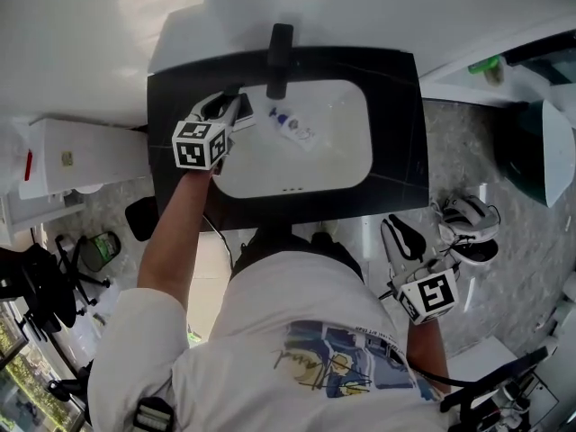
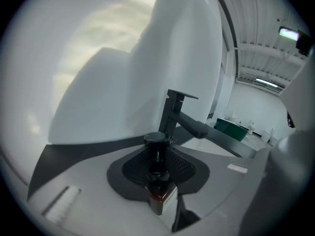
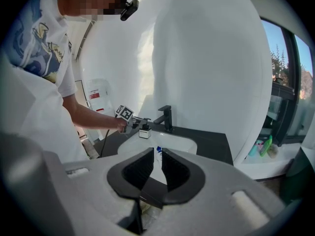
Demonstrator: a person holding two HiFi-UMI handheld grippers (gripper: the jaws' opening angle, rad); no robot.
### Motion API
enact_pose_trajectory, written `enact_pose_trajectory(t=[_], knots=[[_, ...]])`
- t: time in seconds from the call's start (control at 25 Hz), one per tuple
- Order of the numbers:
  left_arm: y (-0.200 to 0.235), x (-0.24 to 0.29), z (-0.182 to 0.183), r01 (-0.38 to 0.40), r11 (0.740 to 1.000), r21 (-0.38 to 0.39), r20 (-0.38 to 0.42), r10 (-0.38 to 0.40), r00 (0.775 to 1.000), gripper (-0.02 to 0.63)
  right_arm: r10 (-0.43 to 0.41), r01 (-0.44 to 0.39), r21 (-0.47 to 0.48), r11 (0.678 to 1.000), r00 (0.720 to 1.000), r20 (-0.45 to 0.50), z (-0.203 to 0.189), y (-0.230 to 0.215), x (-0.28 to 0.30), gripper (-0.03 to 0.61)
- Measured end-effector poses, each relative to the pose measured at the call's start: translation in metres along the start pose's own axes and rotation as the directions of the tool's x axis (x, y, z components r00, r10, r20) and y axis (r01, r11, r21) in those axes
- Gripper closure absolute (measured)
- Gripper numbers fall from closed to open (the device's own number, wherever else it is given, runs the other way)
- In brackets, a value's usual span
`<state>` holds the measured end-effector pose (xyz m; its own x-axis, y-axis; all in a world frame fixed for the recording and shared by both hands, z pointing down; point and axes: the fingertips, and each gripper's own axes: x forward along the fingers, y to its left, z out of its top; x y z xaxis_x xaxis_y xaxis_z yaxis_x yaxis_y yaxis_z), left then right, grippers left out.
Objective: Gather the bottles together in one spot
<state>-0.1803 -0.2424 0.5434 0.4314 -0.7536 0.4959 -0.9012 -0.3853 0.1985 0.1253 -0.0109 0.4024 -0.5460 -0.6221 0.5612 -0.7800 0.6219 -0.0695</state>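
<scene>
Pinching a small amber bottle point(image 2: 158, 191) (black dropper cap, white label) is the left hand-held gripper point(image 2: 157, 156). Pads are pressed on the bottle's shoulders and the cap points away along the jaws. In the head view it sits at approx. 10 o'clock of the basin point(image 1: 342, 151), over the rim where the white bowl meets the black bench point(image 1: 396, 133). It looks clear of any surface; no view shows its base resting on anything.

2nd item: white bottle point(image 1: 293, 128) w/ blue cap, lying on its side in the basin, near centre toward 12 o'clock, just below the black tap point(image 1: 280, 57). Not touched by either tool, and apart from the amber one.

Right hand-held gripper point(image 3: 155, 167): jaws a little spread, narrow gap, nothing between. Held off the bench at approx. 5 o'clock, by the person's side, well apart from both bottles.

Green container point(image 1: 487, 65) on a white ledge point(image 1: 450, 90) at 2 o'clock, beyond the bench. Can't tell if it belongs to the set.

Progress (judgement): early to mid. One bottle is in hand, none grouped yet. Left to do: set amber next to the white bottle, or carry both to one spot; the idle right tool could take the white one. No gathering spot is evident.
</scene>
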Motion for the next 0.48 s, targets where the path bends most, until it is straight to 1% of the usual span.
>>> enact_pose_trajectory(t=[0.12, 0.24, 0.36, 0.48], knots=[[0.008, -0.004, 0.029, 0.034, 0.998, 0.046, 0.040, -0.036, 0.999, 0.526, -0.007, 0.007, 0.003, 1.000, 1.000, 0.003, 0.003, -0.001, 0.003, 0.526], [0.017, -0.002, 0.053, 0.062, 0.994, 0.092, 0.064, -0.068, 0.996, 0.526, -0.014, 0.014, 0.005, 1.000, 1.000, 0.001, 0.006, -0.001, 0.007, 0.526], [0.025, 0.006, 0.069, 0.096, 0.985, 0.140, 0.072, -0.107, 0.992, 0.526, -0.023, 0.023, 0.007, 1.000, 1.000, -0.007, 0.007, -0.001, 0.010, 0.526], [0.034, 0.019, 0.077, 0.118, 0.978, 0.171, 0.072, -0.131, 0.989, 0.526, -0.034, 0.035, 0.009, 0.999, 0.999, -0.017, 0.009, -0.001, 0.013, 0.526]])
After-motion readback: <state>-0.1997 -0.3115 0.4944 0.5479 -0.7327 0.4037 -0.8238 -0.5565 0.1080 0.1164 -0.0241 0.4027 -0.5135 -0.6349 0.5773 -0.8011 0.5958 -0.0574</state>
